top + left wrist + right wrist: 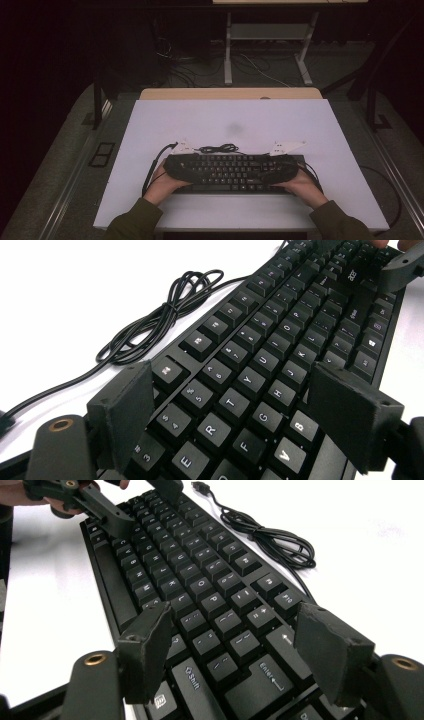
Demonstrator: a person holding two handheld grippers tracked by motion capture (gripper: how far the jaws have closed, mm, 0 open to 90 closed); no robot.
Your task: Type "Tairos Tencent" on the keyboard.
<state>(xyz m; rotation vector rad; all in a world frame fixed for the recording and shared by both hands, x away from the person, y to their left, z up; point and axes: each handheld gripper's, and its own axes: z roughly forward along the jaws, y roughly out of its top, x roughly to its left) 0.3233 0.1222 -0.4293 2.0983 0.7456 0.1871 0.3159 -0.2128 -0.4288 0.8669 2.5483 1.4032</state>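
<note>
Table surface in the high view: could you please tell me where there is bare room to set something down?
The white table is bare beyond the coiled cable, and left and right of the keyboard. Crowded: the near middle, with both grippers.

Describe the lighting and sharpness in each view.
High view: dim, dark surroundings, table evenly lit with a faint grey smudge. Left gripper view: bright white table, keyboard sharp nearby, softer far off. Right gripper view: washed-out table, cable crisp, key legends readable.
</note>
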